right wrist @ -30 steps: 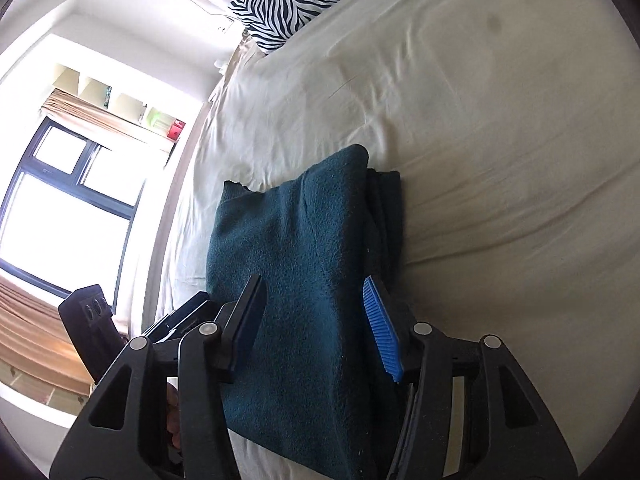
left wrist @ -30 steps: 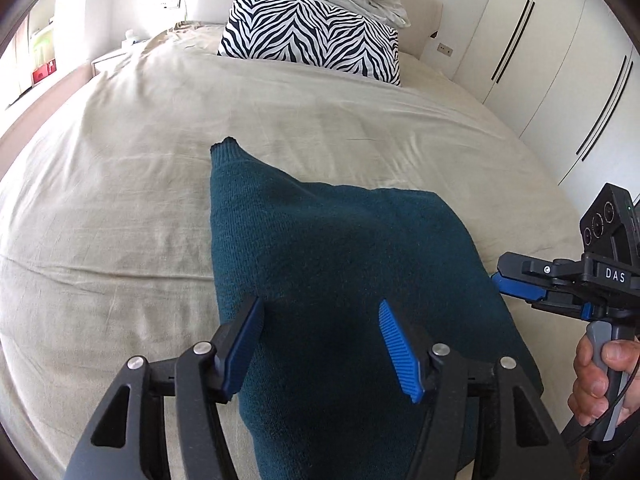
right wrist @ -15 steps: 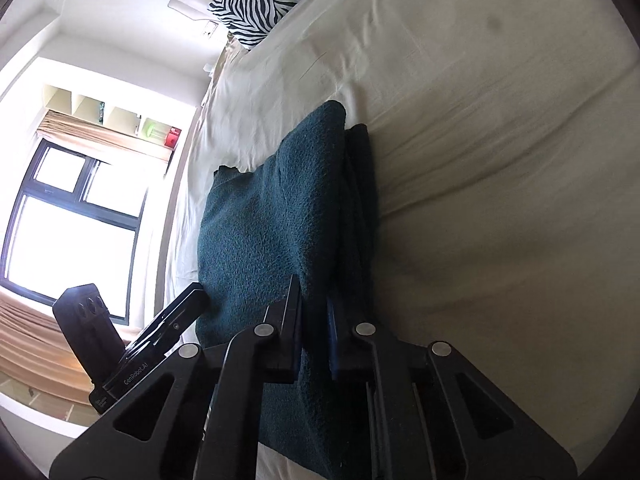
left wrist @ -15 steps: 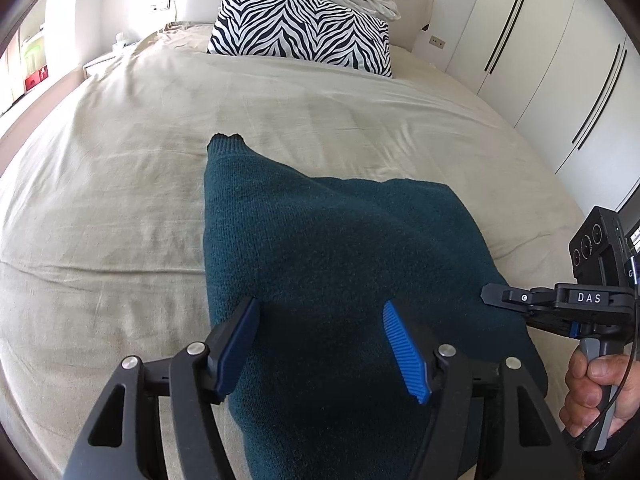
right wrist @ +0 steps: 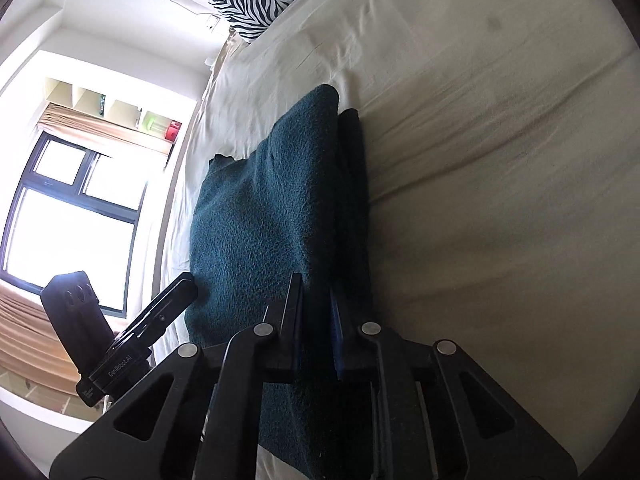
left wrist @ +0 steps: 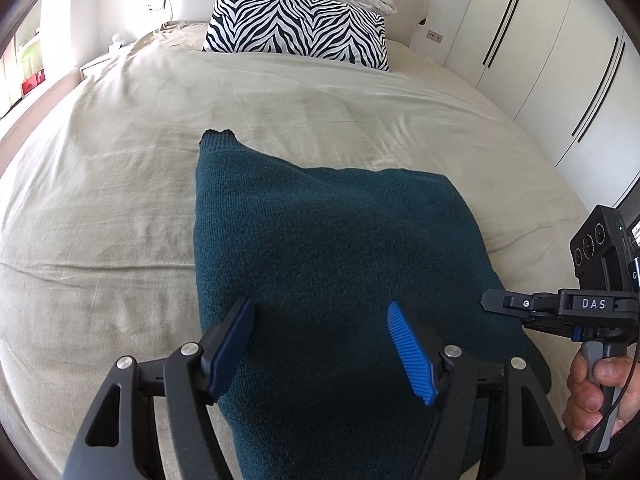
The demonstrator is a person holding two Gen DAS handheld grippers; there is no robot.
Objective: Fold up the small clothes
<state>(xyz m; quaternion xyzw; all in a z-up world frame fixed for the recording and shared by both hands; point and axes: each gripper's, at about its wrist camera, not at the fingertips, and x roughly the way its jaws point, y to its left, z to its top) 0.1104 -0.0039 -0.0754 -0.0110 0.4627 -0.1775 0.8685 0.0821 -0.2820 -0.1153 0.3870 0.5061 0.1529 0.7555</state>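
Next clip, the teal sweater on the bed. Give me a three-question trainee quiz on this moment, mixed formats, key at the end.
1. True or false: the left hand-held gripper is clamped on the teal sweater.
2. Multiple choice: where has the right hand-held gripper taken hold of the sweater? A) its right-hand folded edge B) the far pointed corner C) nowhere
3. Fill in: the pillow at the head of the bed has a ____ print.

Key: 1 false, its jaws stand wide apart above the knit. 2 A, jaws nearly closed on the stacked layers. 3 zebra.
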